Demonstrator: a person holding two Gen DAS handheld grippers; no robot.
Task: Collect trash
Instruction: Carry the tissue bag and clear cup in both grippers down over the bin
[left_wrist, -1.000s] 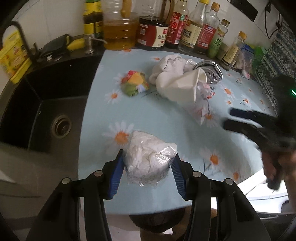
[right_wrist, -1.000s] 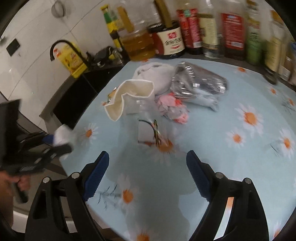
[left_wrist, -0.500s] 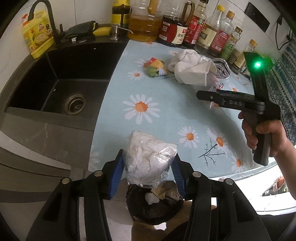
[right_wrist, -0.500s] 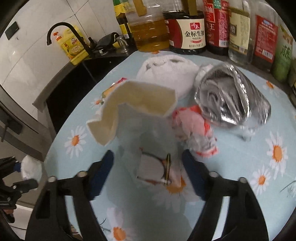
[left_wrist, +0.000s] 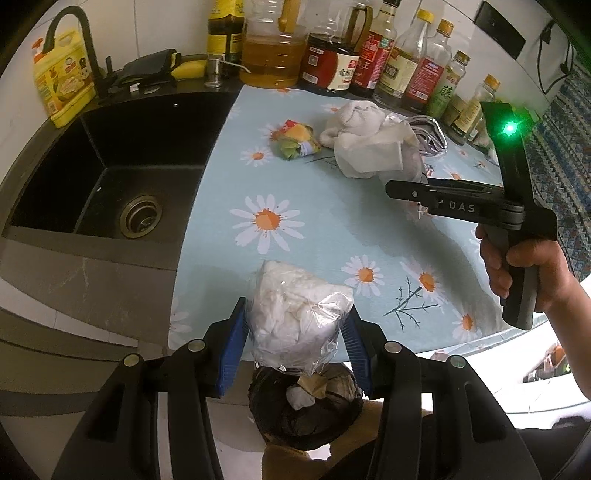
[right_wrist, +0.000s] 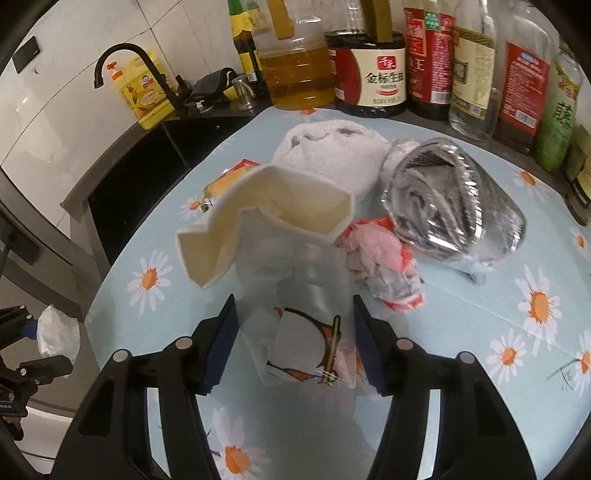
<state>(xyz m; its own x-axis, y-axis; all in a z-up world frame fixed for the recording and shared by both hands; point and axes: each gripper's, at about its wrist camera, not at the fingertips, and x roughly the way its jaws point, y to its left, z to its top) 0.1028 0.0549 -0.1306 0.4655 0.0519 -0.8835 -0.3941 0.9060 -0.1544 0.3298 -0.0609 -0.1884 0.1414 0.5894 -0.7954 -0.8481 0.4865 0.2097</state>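
gripping a wad (left_wrist: 295, 314), the left gripper (left_wrist: 295, 339) hangs over the bin (left_wrist: 306, 406) past the counter's (left_wrist: 314, 229) front edge; right gripper (right_wrist: 295, 339) half-open around a wrapper (right_wrist: 306, 347).

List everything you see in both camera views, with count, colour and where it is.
bagged tissue: one, white, in the left claw above the bin
bin: one, black, below the counter edge
clear wrapper: one, transparent, between the right claw's fingers
paper box: one, cream, mid counter
towel: one, white, behind the box
foil bag: one, silver, right of the towel
sink: one, black, left
left claw: shut on tissue
right claw: open
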